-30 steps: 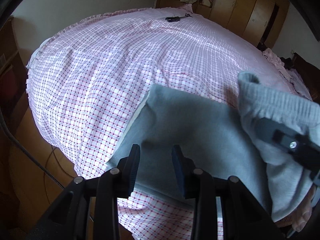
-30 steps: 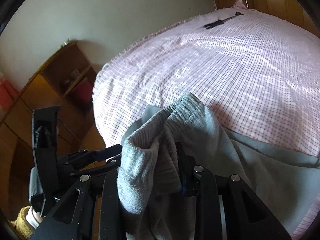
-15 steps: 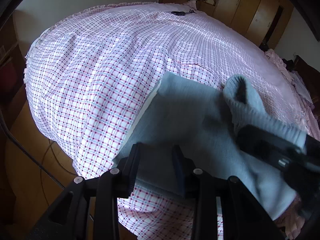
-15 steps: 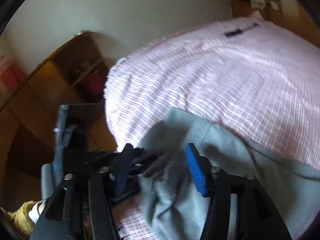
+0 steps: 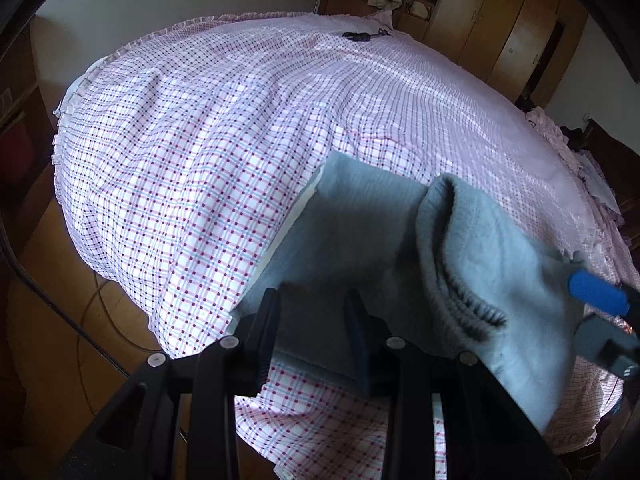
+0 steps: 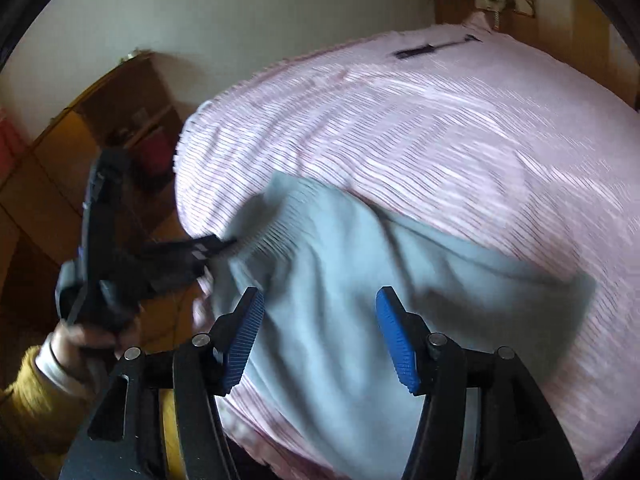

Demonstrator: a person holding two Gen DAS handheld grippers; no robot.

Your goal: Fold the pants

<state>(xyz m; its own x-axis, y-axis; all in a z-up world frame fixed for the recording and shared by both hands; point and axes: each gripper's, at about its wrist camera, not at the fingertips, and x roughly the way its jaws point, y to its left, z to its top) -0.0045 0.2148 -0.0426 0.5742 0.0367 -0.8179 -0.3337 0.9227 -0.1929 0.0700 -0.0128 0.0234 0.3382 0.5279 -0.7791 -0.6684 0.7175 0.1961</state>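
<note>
Bedspread (image 5: 224, 152), pink-and-white checked with a frilled edge, covers the bed that fills both wrist views, with wooden wardrobes (image 5: 500, 28) behind it and a wooden shelf unit (image 6: 132, 120) by the wall. Grey pants (image 5: 360, 236) lie at the near edge of the bed, folded over, one flat layer spread on the cover and the ribbed waistband (image 5: 452, 264) humped up on top toward your right. Your left gripper (image 5: 316, 336) sits low over the near edge of the flat layer, its fingers a narrow gap apart with grey cloth between them; you cannot tell from these views whether they are pinching it. Your right gripper (image 6: 320, 340) hangs above the pants (image 6: 360, 300) with its blue pads (image 6: 394, 344) spread wide and nothing between them; the right wrist view is blurred. Your left hand (image 6: 86, 334), in a mustard sleeve, grips the left gripper's handle beside the bed. Far across the cover lies a small dark object (image 5: 362, 35), too small to identify.
</note>
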